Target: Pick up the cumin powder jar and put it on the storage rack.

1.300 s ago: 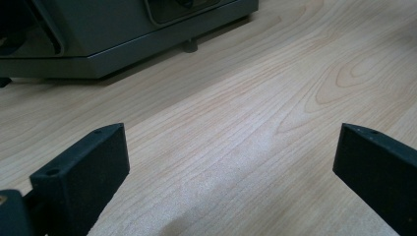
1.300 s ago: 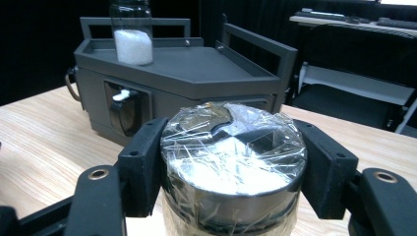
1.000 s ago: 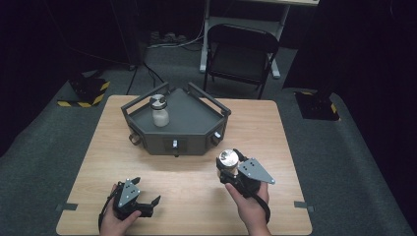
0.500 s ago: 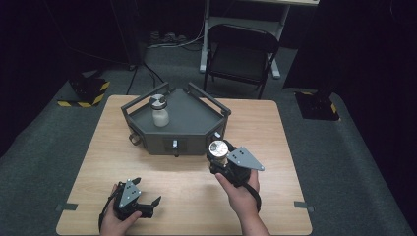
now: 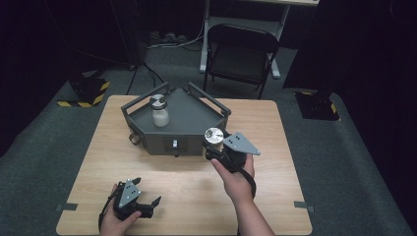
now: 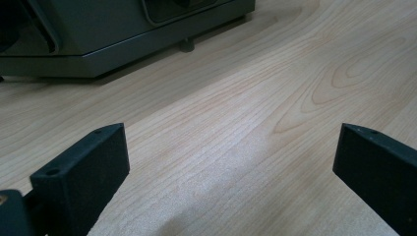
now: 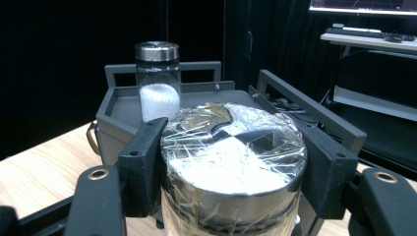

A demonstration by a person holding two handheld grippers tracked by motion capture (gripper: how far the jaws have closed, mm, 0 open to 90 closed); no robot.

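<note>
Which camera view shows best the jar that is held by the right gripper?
The right gripper view: the held jar is close between its jaws, its wrapped lid clear. The high view shows it small beside the tray.

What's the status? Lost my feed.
Right gripper shut on wrapped jar, at tray's front edge. Left gripper open, idle on table. Salt jar in tray.

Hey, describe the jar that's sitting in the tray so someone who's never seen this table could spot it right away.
Start at the dark grey tray with raised rails on the far half of the wooden table. In its left rear corner stands a clear glass jar, upright, part filled with white powder, under a silver lid. The other jar has plastic film over its lid and sits clamped in the right gripper.
</note>
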